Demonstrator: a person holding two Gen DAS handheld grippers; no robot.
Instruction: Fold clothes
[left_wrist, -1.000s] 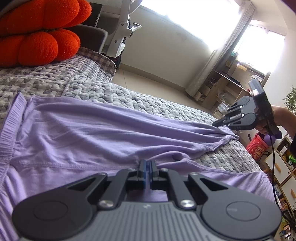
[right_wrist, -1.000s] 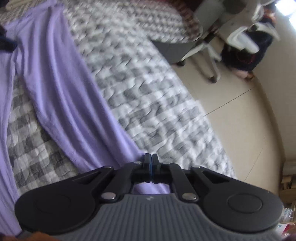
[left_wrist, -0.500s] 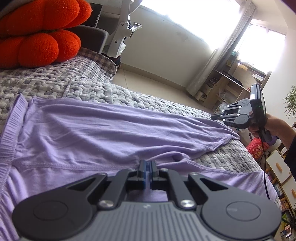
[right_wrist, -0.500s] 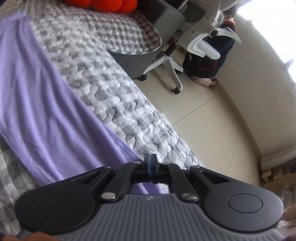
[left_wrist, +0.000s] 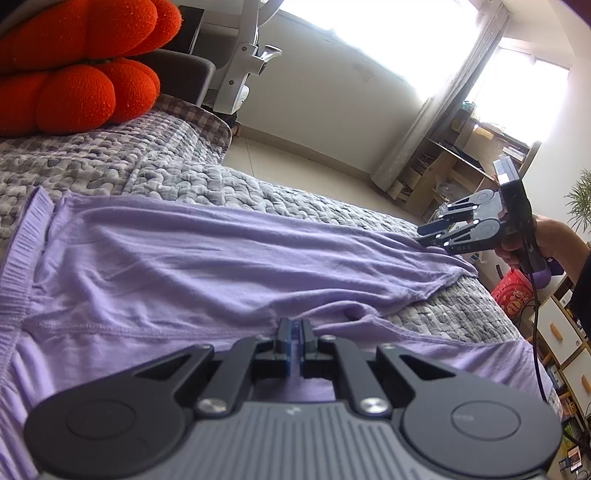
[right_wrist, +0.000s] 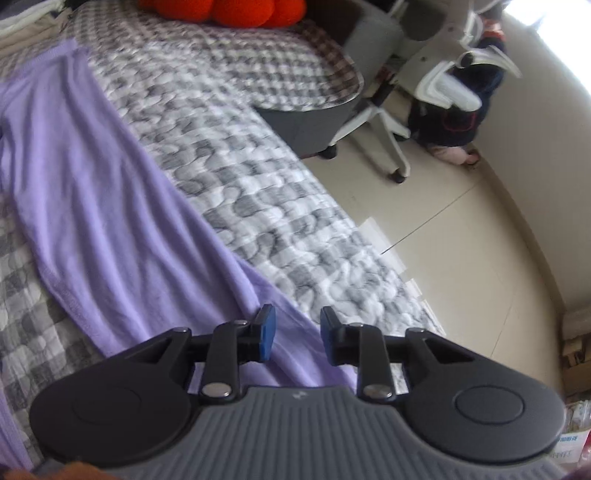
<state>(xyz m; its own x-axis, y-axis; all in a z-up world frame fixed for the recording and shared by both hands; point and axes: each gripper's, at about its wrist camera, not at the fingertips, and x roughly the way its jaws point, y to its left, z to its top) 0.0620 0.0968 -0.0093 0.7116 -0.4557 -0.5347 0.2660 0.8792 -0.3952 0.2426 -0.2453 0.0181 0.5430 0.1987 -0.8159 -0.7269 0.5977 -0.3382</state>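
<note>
Lilac trousers (left_wrist: 207, 266) lie spread on the grey quilted bed (left_wrist: 155, 177), waistband at the left and legs running right. My left gripper (left_wrist: 295, 332) is shut on a pinch of their fabric near the crotch seam, where the cloth puckers. In the same view my right gripper (left_wrist: 424, 236), held by a hand, hovers just above the far leg's end. In the right wrist view the right gripper (right_wrist: 297, 332) is open, blue pads (right_wrist: 266, 332) apart, with the trouser leg (right_wrist: 110, 221) lying flat beneath and nothing between the fingers.
An orange pumpkin-shaped cushion (left_wrist: 74, 74) sits at the head of the bed. A white office chair (right_wrist: 424, 92) stands on the tiled floor (right_wrist: 461, 240) past the bed's edge. Wooden shelves (left_wrist: 461, 166) and a red box (left_wrist: 513, 291) stand to the right.
My right gripper was shut on the end of the trouser leg and has now opened, leaving the leg lying on the bed. The left gripper has stayed put, still shut.
</note>
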